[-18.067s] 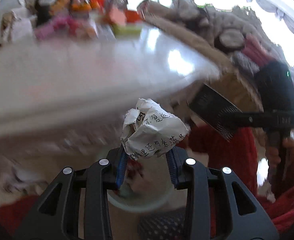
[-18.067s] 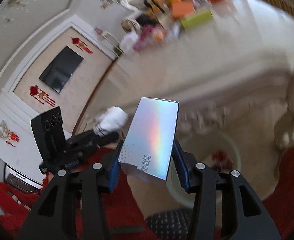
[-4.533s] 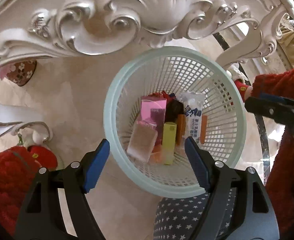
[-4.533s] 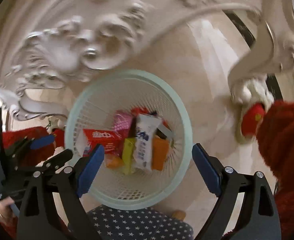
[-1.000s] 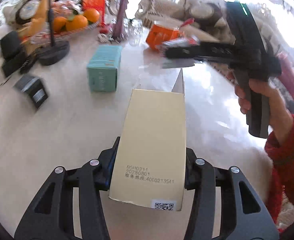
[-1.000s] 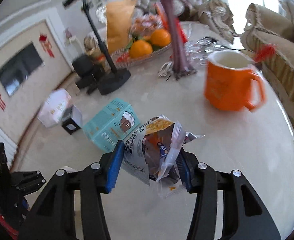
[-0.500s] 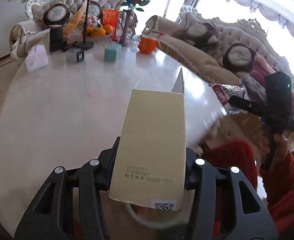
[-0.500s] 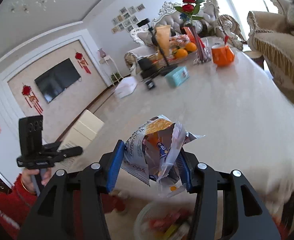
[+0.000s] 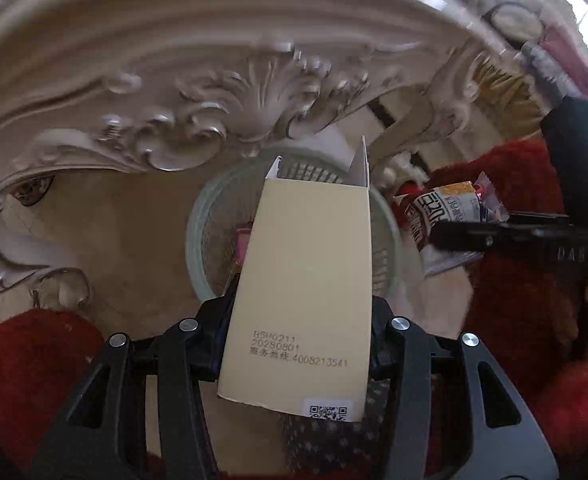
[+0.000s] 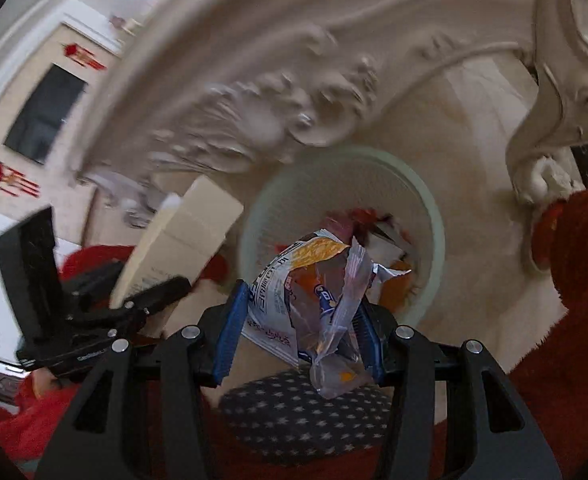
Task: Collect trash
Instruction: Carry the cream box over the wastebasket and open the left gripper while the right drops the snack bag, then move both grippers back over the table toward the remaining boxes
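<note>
Cardboard box (image 9: 302, 280) and foil wrapper (image 10: 314, 292) gripped above basket (image 10: 434, 216).
Left gripper (image 9: 298, 344) clamps the light, stiff box by its sides; right gripper (image 10: 298, 336) pinches the soft, crinkly, slippery wrapper mid-body.

A tall cream carton (image 9: 302, 296), top flaps open and printed codes near its base, is standing at frame centre, overlapping a pale green mesh basket (image 9: 197, 240) holding colourful litter. A crumpled foil snack wrapper (image 10: 314, 296) is sitting at lower centre, overlapping the same basket (image 10: 434, 216).
</note>
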`<action>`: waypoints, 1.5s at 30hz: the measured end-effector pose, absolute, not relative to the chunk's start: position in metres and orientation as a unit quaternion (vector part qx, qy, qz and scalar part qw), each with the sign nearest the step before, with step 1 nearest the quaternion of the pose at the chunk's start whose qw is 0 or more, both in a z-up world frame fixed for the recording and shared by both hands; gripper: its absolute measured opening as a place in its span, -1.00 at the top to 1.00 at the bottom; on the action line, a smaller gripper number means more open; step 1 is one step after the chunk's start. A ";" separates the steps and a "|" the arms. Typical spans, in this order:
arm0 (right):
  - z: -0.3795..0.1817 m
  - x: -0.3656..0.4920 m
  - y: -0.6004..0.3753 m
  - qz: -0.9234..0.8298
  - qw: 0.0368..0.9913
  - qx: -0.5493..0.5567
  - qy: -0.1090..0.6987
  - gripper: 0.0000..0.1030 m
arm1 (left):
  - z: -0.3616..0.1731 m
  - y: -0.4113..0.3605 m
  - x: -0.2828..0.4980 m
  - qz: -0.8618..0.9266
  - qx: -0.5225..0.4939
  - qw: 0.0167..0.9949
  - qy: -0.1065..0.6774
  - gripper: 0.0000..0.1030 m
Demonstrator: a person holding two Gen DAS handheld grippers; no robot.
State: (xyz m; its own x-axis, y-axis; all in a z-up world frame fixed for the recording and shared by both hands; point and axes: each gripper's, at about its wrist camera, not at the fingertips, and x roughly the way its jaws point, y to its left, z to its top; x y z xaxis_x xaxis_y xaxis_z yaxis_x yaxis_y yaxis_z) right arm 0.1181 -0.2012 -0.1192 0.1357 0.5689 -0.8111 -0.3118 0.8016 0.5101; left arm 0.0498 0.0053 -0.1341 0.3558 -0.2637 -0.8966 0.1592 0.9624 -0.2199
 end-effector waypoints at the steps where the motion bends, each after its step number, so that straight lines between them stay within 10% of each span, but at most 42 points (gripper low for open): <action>1: -0.126 0.120 -0.197 0.290 0.747 0.099 0.590 0.06 | -0.141 0.002 0.056 -0.127 -0.044 0.820 0.556 0.05; 6: -0.146 0.143 -0.164 0.276 0.754 0.037 0.595 0.02 | -0.169 -0.007 0.080 -0.113 -0.039 0.813 0.570 0.00; 11: -0.164 0.141 -0.155 0.247 0.774 -0.021 0.583 -0.73 | -0.187 0.000 0.085 -0.060 -0.015 0.818 0.572 -0.57; 31: -0.166 0.122 -0.171 0.239 0.774 -0.034 0.585 -0.82 | -0.184 0.009 0.079 -0.048 -0.030 0.827 0.560 -0.64; 45: -0.034 0.064 -0.165 0.304 0.854 -0.146 0.396 -0.83 | -0.035 0.047 0.041 -0.077 -0.053 0.899 0.427 -0.64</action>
